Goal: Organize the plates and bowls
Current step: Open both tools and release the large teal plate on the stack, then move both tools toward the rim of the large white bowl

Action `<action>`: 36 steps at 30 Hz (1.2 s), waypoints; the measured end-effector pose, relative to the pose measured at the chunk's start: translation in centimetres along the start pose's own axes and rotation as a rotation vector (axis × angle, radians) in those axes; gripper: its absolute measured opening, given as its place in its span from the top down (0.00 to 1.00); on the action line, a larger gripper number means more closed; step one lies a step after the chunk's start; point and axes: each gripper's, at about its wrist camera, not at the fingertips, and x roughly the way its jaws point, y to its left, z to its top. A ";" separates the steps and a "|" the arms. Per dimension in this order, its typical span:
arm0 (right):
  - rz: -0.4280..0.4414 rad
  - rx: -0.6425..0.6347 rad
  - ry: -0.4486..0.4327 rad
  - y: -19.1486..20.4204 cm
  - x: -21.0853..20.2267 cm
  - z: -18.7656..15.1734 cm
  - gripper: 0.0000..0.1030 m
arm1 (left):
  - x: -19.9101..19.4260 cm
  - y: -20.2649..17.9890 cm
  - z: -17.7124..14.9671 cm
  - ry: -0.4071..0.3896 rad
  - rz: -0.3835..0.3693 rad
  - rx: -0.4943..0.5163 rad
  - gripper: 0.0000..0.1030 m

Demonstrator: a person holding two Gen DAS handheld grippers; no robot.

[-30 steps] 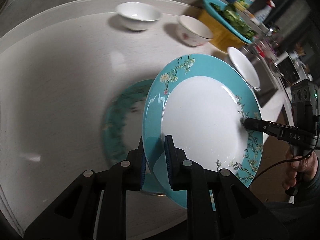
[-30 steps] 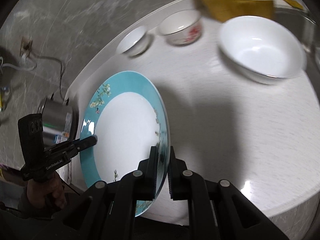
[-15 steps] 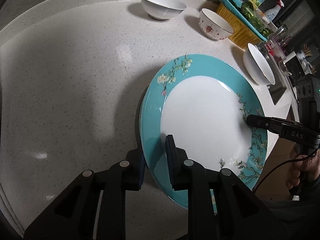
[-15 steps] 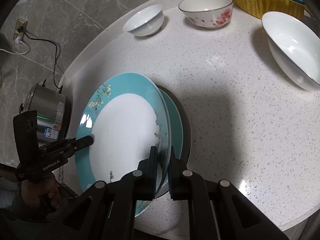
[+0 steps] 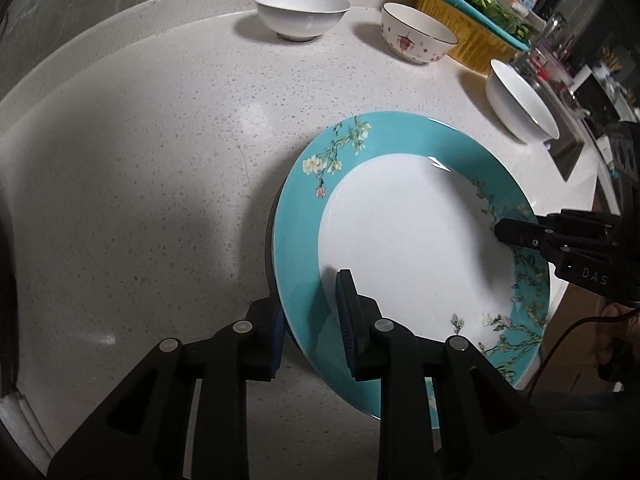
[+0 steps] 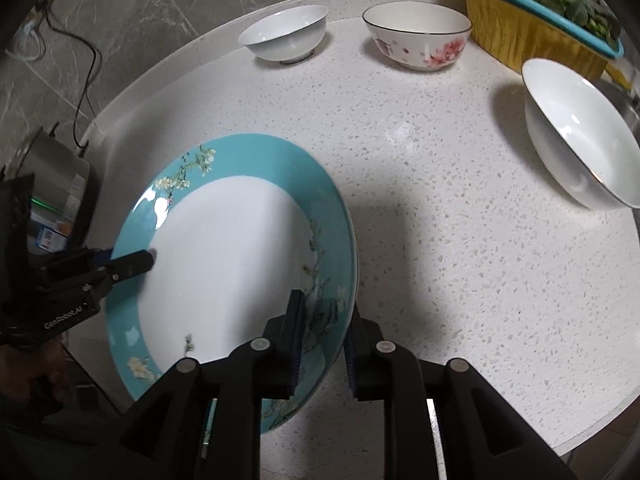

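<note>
Speckled white counter – curved raised edge; grey marble wall behind, dim light.

Vegetable basket, steel pot

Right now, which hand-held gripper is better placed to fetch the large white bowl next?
The right hand-held gripper: the large white bowl sits on its side of the teal plate. Its jaws are opening around the rim.

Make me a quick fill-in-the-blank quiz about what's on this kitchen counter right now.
1. The plate between both grippers has a rim coloured ____.
2. The number of bowls standing on the counter is ____.
3. The bowl with pink flowers stands beside a yellow ____ holding leafy greens.

Missing words: teal; three; basket
</note>
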 end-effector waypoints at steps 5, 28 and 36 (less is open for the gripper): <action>-0.048 -0.044 -0.007 1.1 0.6 -0.3 0.77 | 0.8 -0.2 -0.1 0.008 0.042 0.023 0.77; 0.057 0.056 -0.155 -0.2 -3.7 -0.8 0.00 | -5.0 3.4 4.2 -0.158 -0.058 -0.078 0.00; 0.249 0.358 -0.293 -8.7 -11.2 -2.0 0.00 | -7.8 -3.0 9.0 -0.252 -0.242 0.023 0.00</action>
